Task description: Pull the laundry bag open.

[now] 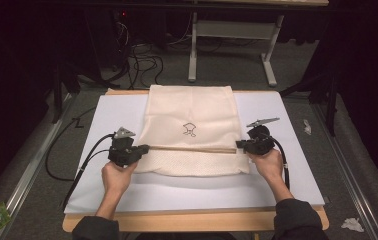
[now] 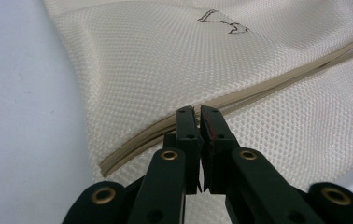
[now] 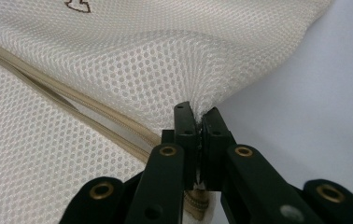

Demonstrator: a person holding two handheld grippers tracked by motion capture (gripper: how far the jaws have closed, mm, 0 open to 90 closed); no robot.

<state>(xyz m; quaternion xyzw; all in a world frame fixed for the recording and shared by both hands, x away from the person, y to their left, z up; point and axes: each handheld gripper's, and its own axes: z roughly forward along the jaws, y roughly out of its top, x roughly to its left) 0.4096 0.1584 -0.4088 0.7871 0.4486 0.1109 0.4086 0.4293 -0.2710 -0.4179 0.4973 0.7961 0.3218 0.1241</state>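
White table (image 1: 127, 192) bears a mesh bag (image 1: 192, 112); left tool (image 1: 146, 148) and right tool (image 1: 238, 144) each pinch its zipper edge.

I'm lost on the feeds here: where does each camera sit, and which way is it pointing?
High view: above the person's side, facing forward and down at the mesh bag on the white mat; both forearms, left gripper, right gripper.
Left gripper view: rides the left gripper, looking along its fingers at the zipper.
Right gripper view: rides the right gripper, pinching mesh.
All share bag and zipper.
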